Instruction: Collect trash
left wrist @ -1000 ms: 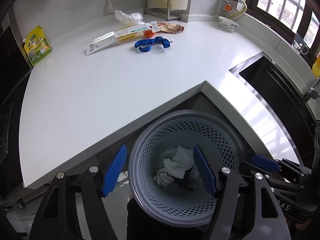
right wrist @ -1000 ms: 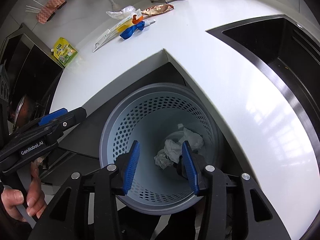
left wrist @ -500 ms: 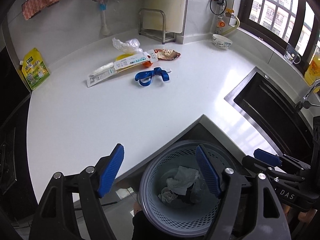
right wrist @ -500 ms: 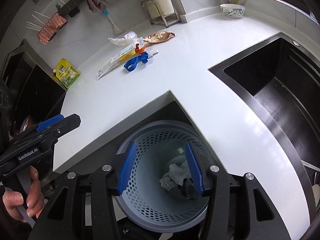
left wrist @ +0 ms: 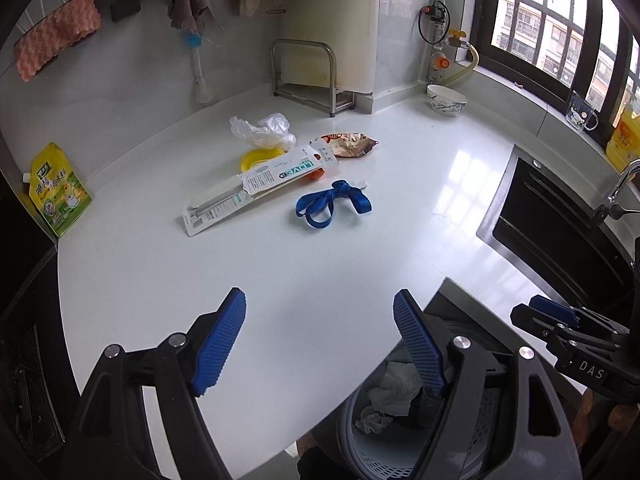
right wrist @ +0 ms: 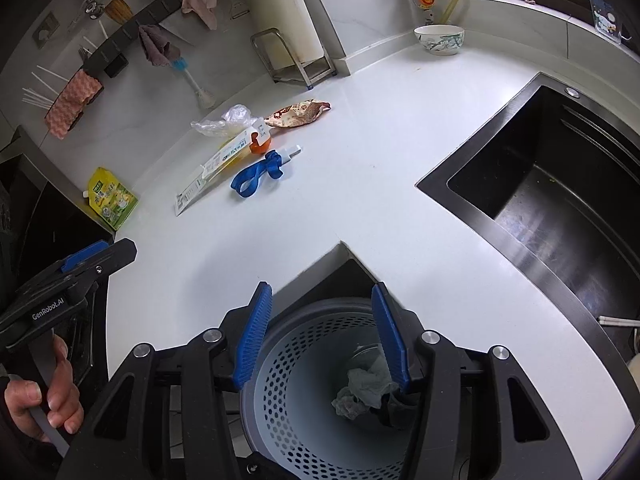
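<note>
We held both tongs, left (left wrist: 320, 336) and right (right wrist: 320, 332), spread and empty; wrappers (left wrist: 256, 190) lay near the tabletop's (left wrist: 280, 280) back corner.

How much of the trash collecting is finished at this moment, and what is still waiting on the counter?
Done: crumpled paper lies in the perforated bin. In hand: nothing; the left hand-held gripper and right hand-held gripper are both open and empty. Left on the counter: a clear plastic bag, a snack wrapper, a long white package, a yellow lid and a blue ribbon.
</note>
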A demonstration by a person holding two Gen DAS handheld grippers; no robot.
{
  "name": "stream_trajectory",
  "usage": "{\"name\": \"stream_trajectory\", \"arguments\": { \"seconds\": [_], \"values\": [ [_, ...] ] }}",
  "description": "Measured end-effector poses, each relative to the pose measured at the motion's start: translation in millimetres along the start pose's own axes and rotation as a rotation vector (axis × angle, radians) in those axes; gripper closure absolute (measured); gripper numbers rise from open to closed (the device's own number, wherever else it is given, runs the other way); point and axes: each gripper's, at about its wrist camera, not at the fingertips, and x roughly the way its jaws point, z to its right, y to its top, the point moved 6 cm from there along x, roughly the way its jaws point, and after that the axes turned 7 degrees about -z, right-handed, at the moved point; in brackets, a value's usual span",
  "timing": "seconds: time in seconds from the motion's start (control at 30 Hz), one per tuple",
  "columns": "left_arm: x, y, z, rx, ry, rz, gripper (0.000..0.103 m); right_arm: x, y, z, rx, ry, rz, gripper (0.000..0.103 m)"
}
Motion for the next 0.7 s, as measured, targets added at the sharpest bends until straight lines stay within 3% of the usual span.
{"name": "stream_trajectory", "arguments": {
  "seconds": [0.3,0.7],
  "values": [
    [30.7,41.0,-60.5,0.03,0.0,0.02,0.025,39.3,33.1,-31.8,0.038,-0.029,0.005,0.053],
    [90.5,90.7,-112.5,0.154,-0.035,0.027,0.024,97.1,92.6,-93.6,0.034,-0.054,0.046,0.05]
  ]
}}
